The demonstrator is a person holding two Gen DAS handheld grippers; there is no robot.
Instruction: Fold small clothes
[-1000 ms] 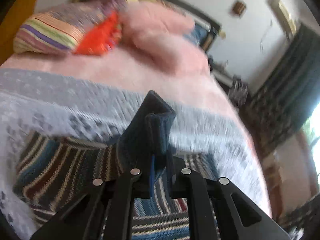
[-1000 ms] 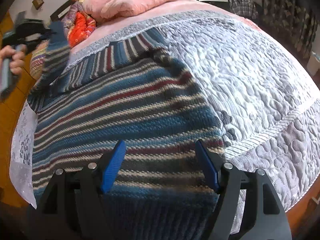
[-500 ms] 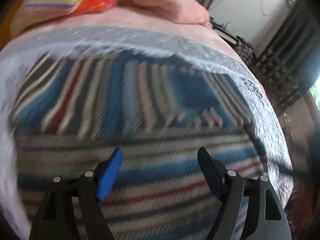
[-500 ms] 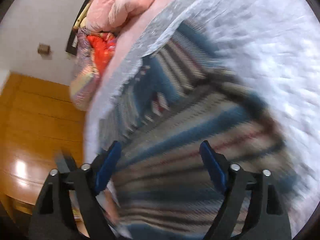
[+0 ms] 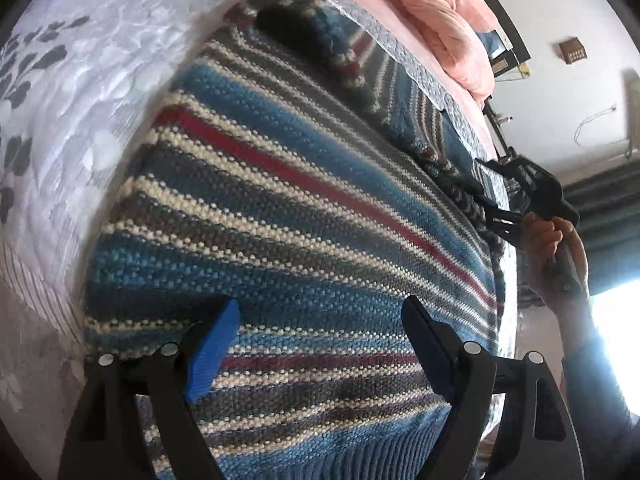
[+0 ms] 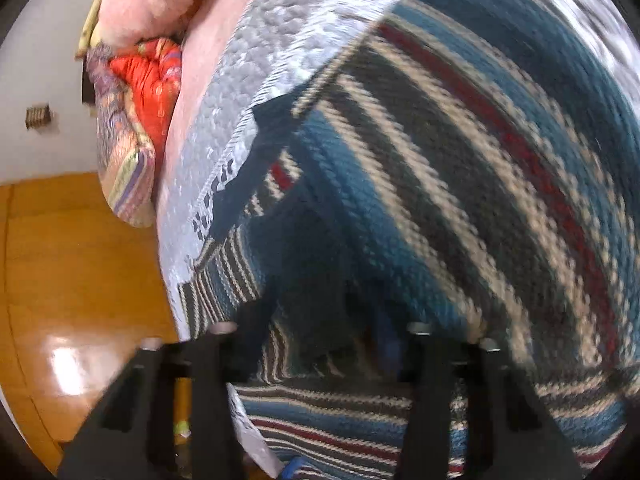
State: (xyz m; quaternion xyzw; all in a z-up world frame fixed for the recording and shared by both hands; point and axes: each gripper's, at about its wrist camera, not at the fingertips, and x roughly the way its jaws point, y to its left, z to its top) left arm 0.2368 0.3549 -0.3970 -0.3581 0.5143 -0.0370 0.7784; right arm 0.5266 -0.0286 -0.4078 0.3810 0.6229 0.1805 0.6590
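Bed (image 5: 60,128): 1, w/ grey-white quilted cover, leaf print.
Sweater (image 5: 304,216): 1, chunky striped knit, blue/grey/cream/red; we see it flat on the bed now, sleeve no longer lifted.
Pillows (image 5: 444,20): 2 pink, soft.
Left gripper (image 5: 320,344): jaws wide, empty, over the hem; 1 s ago clamped on the sleeve.
Right gripper (image 6: 320,344): fingertips hidden in knit folds, we can't tell its state.

Our right hand-held gripper (image 6: 320,340) presses low into the striped sweater (image 6: 460,168) on the bed (image 6: 224,112); its fingertips are hidden in dark folds.
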